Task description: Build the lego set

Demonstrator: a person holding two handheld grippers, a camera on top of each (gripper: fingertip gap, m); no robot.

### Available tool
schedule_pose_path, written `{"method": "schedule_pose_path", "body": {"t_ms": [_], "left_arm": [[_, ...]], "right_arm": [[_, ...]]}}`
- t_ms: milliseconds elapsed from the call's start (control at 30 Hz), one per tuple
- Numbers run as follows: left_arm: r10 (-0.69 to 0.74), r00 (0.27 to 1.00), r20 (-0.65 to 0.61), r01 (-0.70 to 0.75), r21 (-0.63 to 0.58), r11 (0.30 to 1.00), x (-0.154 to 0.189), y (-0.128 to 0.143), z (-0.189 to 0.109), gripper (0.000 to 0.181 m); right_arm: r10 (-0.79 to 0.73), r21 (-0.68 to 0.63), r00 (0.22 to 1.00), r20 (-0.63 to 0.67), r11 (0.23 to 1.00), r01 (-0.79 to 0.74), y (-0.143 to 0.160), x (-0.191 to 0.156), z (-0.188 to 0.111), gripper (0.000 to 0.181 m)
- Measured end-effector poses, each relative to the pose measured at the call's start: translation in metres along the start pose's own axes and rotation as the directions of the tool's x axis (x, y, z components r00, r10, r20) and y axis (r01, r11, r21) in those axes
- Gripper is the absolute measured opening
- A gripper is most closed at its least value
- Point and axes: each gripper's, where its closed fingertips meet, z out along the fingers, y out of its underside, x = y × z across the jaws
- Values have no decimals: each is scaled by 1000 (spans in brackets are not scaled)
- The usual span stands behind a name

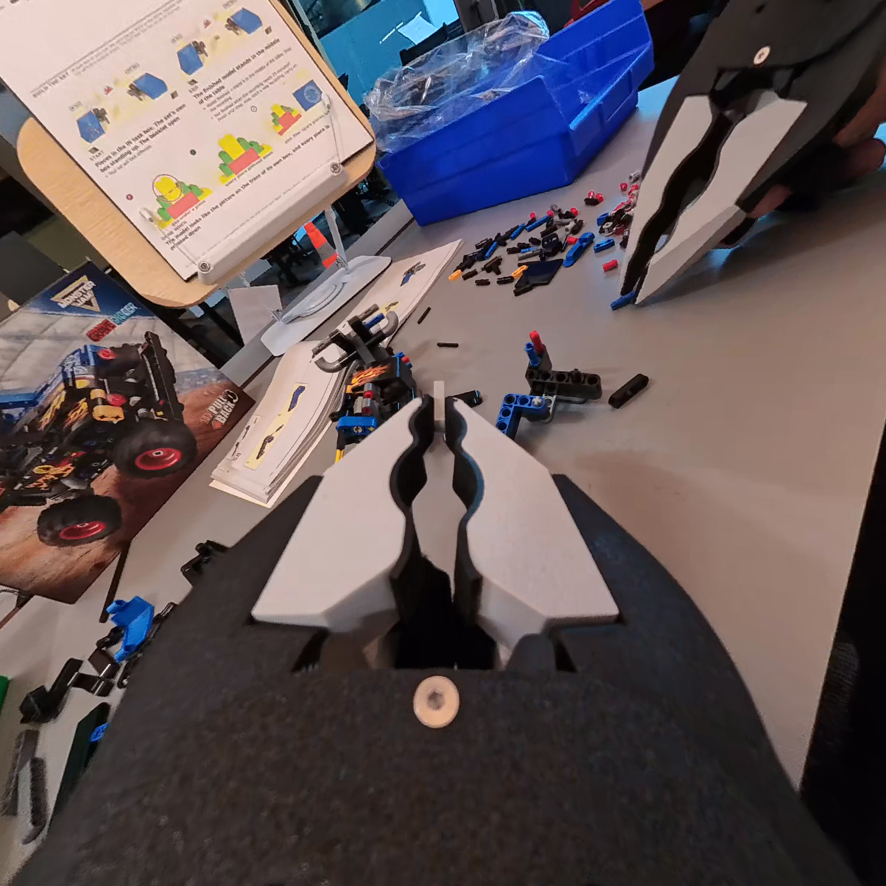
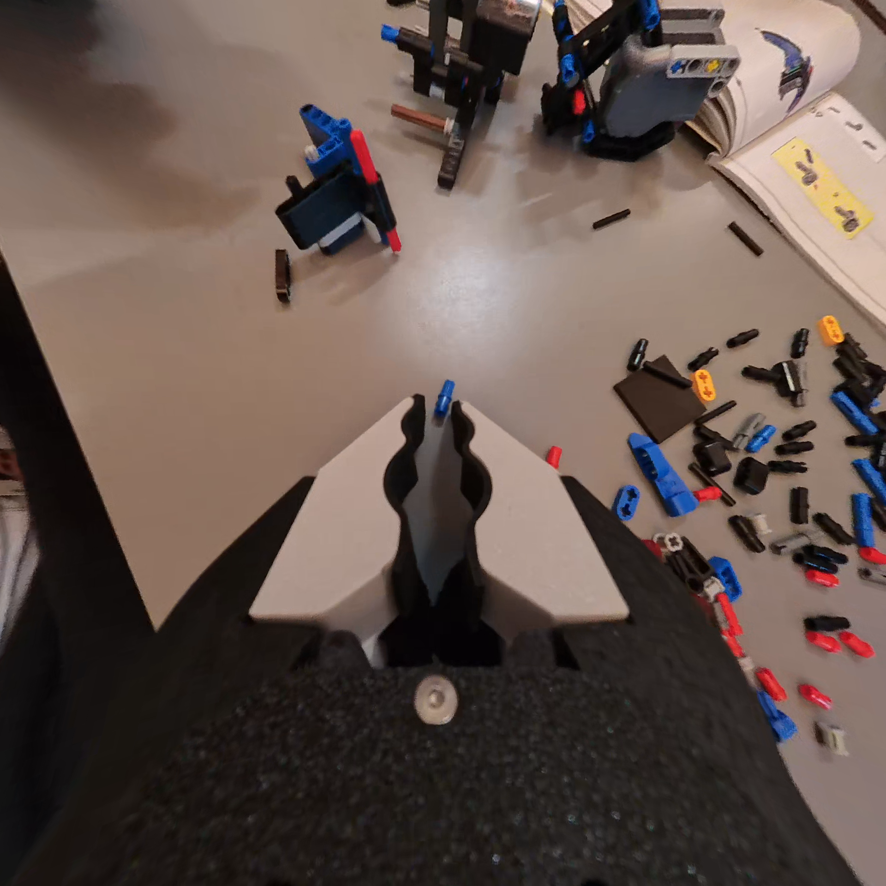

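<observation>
Left wrist view: left gripper point(image 1: 437, 407) nearly pressed together, pinching a small pale grey piece point(image 1: 439, 400) at the tips, above the grey table point(image 1: 695, 503). Just past the tips, the half-built truck chassis point(image 1: 371, 378) with flame stickers, resting partly on the open instruction booklet point(image 1: 287, 431). To its right, a black-and-blue beam assembly point(image 1: 546, 388) — apart from the chassis. Farther off, a scatter of loose pieces point(image 1: 537, 244) before a blue bin point(image 1: 518, 124) holding a clear plastic bag point(image 1: 460, 62). Set box point(image 1: 86, 407) lying flat at left, under a stand-mounted instruction card point(image 1: 192, 120). Right gripper point(image 1: 628, 292) at upper right, tips down at the table.

Right wrist view: right gripper point(image 2: 437, 405) almost closed, pinching a small blue pin point(image 2: 444, 398) at the fingertips — pin sticking out past them. Loose pieces point(image 2: 767, 455) spread at right. Small blue-black-red subassembly point(image 2: 340, 192) standing ahead at left, chassis point(image 2: 637, 81) by the booklet point(image 2: 791, 192) beyond.
</observation>
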Motion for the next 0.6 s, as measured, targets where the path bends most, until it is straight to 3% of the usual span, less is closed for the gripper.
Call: {"method": "schedule_pose_path", "body": {"t_ms": [33,433,533,600], "left_arm": [[-1,1000,0,1,2,1000,0,0,0,2],[0,1000,-17,1,29,1000,4,-5,0,2],[-75,996,-52,79,84,993,7,-17,0,2],[-135,987,-89,145,119,982,10,-26,0,1]], "right_arm": [[-12,0,1000,-16,1000,12,0,1,0,9],[-68,-7,993,-95,998,68,-6,7,7,3],[46,173,999,18,984,-48,-57,-20,0,3],[126,296,978,164,940,-170,-101,-47,-7,3]]}}
